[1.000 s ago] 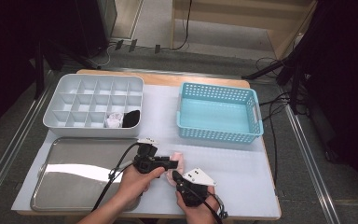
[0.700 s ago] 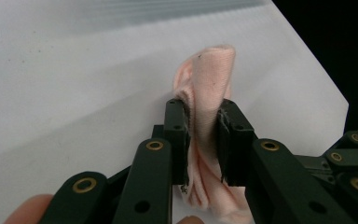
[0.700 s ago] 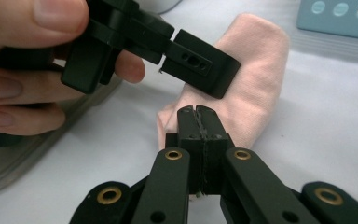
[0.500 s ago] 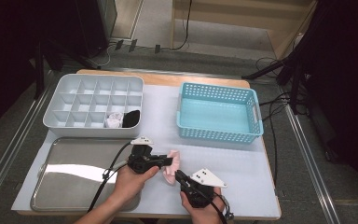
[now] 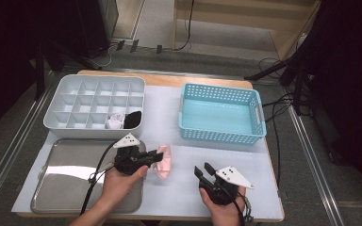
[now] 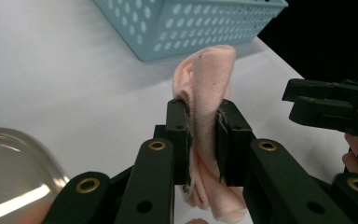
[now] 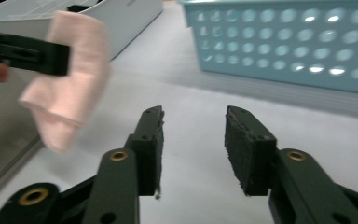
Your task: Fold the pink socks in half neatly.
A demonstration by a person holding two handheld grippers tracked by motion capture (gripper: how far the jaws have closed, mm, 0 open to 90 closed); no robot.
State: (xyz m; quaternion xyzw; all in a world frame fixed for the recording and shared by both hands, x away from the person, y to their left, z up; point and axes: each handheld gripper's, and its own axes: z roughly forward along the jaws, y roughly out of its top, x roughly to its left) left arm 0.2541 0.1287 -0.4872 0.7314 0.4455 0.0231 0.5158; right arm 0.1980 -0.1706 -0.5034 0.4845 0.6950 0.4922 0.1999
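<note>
A pink folded cloth (image 5: 165, 162) hangs just above the white table mat, left of centre. My left gripper (image 5: 158, 157) is shut on it, having closed tighter over the last moment. In the left gripper view both pads squeeze the pink cloth (image 6: 209, 70) at its middle, inside the left gripper (image 6: 203, 128). My right gripper (image 5: 201, 170) stands to the right of the cloth and apart from it. Its jaws have just been opening. In the right gripper view nothing lies between the jaws of the right gripper (image 7: 193, 135), and the pink cloth (image 7: 72, 79) hangs at the left.
A grey compartment box (image 5: 61, 99) at the back left holds a white item (image 5: 116, 121) and a black item (image 5: 133, 119). A light blue basket (image 5: 259, 113) stands at the back right. A metal tray (image 5: 66, 188) lies at the front left.
The right gripper has let go of the pink cloth, opened and drawn away to the right. The left gripper has kept the cloth and lifted it slightly.
</note>
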